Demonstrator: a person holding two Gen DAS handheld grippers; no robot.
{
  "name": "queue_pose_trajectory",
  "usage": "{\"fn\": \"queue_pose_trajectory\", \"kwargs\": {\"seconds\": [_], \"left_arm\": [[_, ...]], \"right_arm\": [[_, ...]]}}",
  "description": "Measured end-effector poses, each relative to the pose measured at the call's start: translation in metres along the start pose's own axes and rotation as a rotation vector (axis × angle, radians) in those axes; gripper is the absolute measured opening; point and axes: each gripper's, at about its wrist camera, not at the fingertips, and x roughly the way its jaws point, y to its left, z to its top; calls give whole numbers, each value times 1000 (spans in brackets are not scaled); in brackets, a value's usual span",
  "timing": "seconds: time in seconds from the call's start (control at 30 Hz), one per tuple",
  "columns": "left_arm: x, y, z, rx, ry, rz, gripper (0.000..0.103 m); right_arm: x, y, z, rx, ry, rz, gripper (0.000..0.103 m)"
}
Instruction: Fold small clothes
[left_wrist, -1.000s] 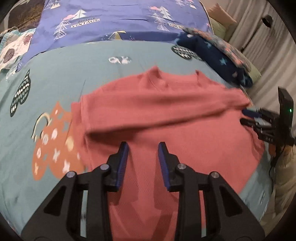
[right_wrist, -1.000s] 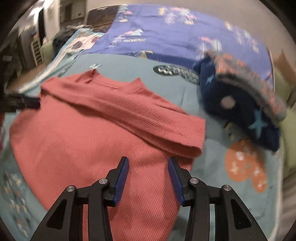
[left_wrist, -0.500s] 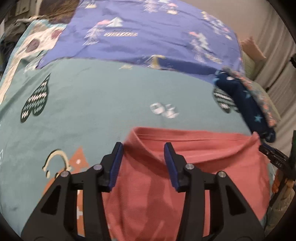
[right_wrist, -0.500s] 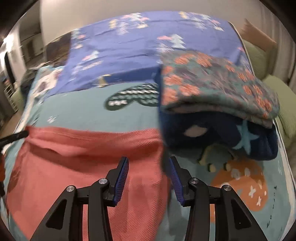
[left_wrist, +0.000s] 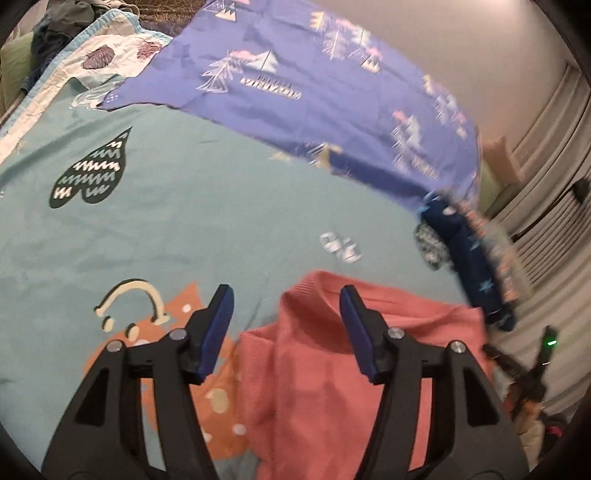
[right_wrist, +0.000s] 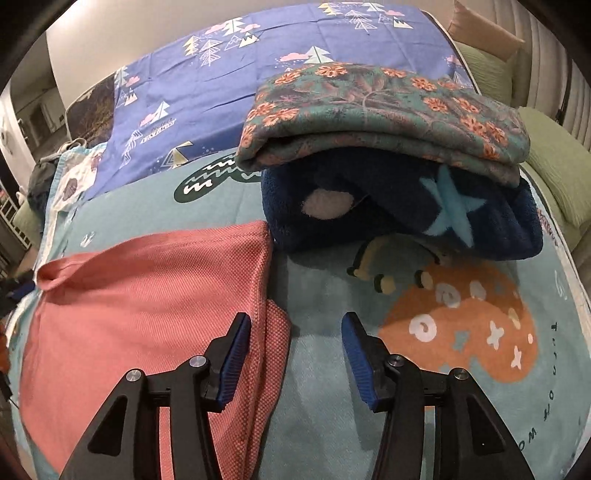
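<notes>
A coral-red knit top lies folded on the teal bedspread. It also shows in the right wrist view, flat with its folded edge facing away. My left gripper is open and empty over the top's left far corner. My right gripper is open and empty over the top's right edge; its left finger is above the cloth, its right finger above the bedspread. The right gripper also shows at the right edge of the left wrist view.
A stack of folded blankets, floral over navy, stands right behind the top's right far corner and shows in the left wrist view. A blue tree-print sheet covers the far bed. Green cushions lie at the right.
The top's far part went from spread out with sleeves across to folded over into a shorter shape. Both grippers moved forward over its far corners and their jaws stand wider apart.
</notes>
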Motion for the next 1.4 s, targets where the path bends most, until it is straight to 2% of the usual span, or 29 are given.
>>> {"fn": "queue_pose_trajectory", "kwargs": {"seconds": [0.1,0.2,0.3,0.4,0.47,0.53,0.63,0.73,0.83,0.9,0.97,1.03,1.13,1.2,1.23,1.3,1.4], "left_arm": [[2,-6,-5,64,32,-19,69],[24,-15,-17,180,112,60,70],[48,-17,-22,224,140,157,70],[62,-8,-11,157,118,186,73],[59,3,-3,62,97,205,73],[47,9,-5,23,67,239,73],[16,13,-19,50,63,196,73],[-25,15,-50,58,93,101,73],[-68,12,-94,104,119,33,73],[-85,10,-117,128,139,10,73],[-100,9,-143,126,176,-53,73],[-105,4,-164,113,226,-134,73],[-98,-8,-181,123,260,-175,73],[-88,-11,-180,111,238,-176,73],[-83,-11,-174,93,202,-177,73],[-76,-5,-167,20,178,-199,73],[-68,9,-159,-145,158,-282,73]], "right_arm": [[4,-4,-4,14,5,4,53],[7,-7,-8,31,-3,16,55],[7,-9,-9,40,-13,24,56],[5,-10,-10,39,-19,22,57],[3,-13,-14,39,-22,24,57],[0,-14,-13,49,-23,32,57],[-20,-27,-22,99,-41,46,57],[-50,-37,-44,106,-44,73,57],[-79,-40,-71,78,-40,94,57],[-99,-39,-94,54,-38,113,57],[-114,-40,-117,63,-13,159,57],[-125,-40,-139,102,2,211,57],[-131,-33,-165,171,28,292,57],[-129,-22,-172,183,35,358,57],[-126,-19,-172,188,50,382,57],[-113,-14,-169,220,73,411,60],[-94,-20,-162,335,67,463,65]]}}
